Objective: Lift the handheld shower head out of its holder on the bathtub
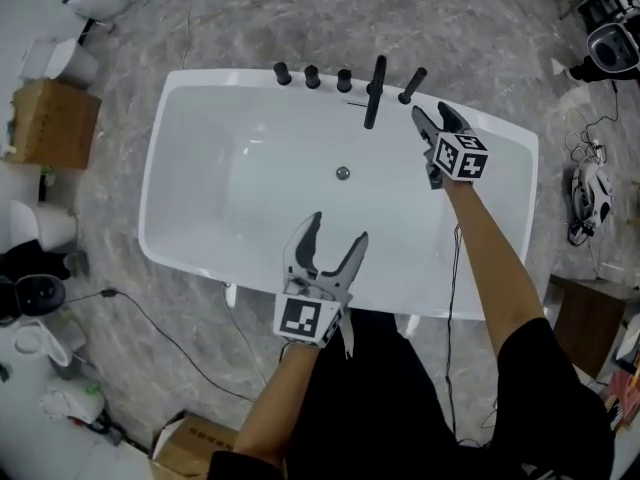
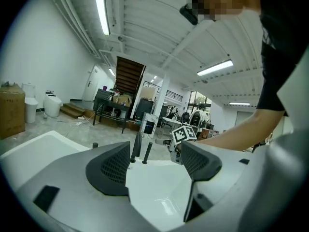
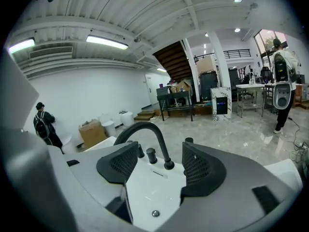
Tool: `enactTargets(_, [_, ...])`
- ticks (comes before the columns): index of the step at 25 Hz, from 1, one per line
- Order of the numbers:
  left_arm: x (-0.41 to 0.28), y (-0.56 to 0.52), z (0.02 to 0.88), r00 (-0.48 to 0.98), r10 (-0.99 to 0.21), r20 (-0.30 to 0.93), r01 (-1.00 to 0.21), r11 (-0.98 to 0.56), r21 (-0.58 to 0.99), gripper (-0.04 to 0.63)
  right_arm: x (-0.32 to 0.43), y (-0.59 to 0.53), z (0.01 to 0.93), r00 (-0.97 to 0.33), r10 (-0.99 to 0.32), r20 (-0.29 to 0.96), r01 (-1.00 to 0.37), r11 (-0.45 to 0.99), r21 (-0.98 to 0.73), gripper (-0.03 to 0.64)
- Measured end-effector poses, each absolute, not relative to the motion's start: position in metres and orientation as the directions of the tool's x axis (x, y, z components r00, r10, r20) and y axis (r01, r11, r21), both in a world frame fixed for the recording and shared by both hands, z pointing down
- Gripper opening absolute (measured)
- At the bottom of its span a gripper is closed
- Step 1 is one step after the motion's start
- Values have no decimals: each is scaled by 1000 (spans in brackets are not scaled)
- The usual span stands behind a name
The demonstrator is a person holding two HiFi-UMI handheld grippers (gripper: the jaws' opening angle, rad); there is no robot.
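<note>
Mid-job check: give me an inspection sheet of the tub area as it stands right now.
Surface: white tub, nothing inside but the drain.
Job's things: shower head stands on the far rim, right of the spout and knobs; not gripped.
Clutter: box left of the tub; device on the floor at right.
Grippers: left gripper open and empty over the near rim; right gripper open and empty beside the shower head.
Cables: black cable on the floor, front left.
Surroundings: grey floor; person beyond.
</note>
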State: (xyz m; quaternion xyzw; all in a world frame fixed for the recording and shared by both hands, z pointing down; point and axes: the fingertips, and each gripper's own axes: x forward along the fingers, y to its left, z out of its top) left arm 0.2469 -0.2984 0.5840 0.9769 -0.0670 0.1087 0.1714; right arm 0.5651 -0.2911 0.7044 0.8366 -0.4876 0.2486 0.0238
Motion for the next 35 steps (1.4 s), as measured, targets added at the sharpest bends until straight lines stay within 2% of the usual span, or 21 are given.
enactTargets(8, [281, -299, 607, 974, -61, 220, -140, -921, 364, 307, 607, -299, 751, 442, -780, 443, -783, -576, -233, 255])
enactTargets(19, [304, -296, 640, 968, -31, 250, -130, -911, 391, 307, 645, -322, 794, 460, -763, 454, -795, -582, -172, 255])
enactTargets(35, [303, -290, 659, 965, -1, 264, -106, -916, 386, 307, 686, -342, 829, 476, -743, 470, -779, -604, -166, 253])
